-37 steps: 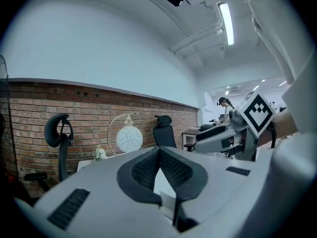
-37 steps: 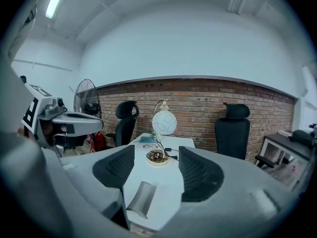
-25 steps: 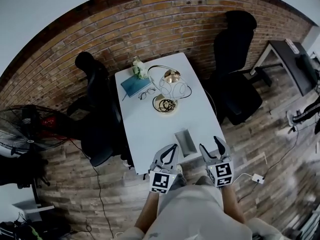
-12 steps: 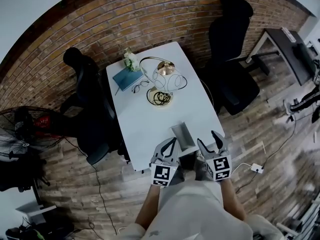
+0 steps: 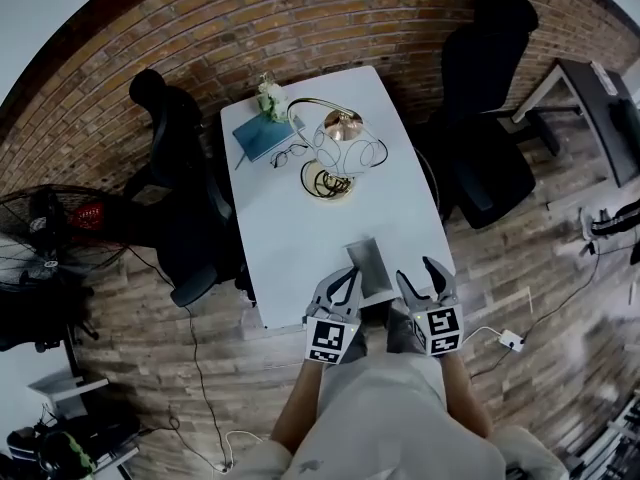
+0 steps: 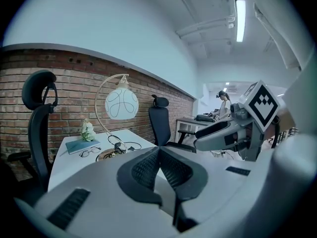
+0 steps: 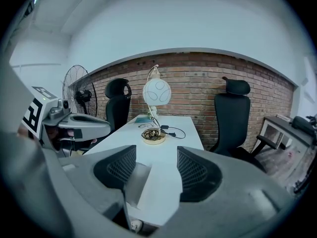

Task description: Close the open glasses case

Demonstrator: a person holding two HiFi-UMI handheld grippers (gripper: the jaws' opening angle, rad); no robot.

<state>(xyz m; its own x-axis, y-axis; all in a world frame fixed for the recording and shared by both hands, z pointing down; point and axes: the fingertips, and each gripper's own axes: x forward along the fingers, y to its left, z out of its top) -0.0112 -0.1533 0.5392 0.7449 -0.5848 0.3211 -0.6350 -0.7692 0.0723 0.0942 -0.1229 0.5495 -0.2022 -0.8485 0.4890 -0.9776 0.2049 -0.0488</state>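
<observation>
White desk point(image 5: 300, 238) carries the open glasses case point(image 5: 368, 266) at its 6 o'clock edge, with the left tool point(image 5: 345, 280) closed and empty at the case's 7 o'clock and the right tool point(image 5: 417, 271) open at 4 o'clock.

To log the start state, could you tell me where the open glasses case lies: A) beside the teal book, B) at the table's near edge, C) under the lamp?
B: the glasses case sits at the near edge of the table, well apart from lamp and book.

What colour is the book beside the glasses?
Teal flat rectangular book; clearest in the head view.
</observation>
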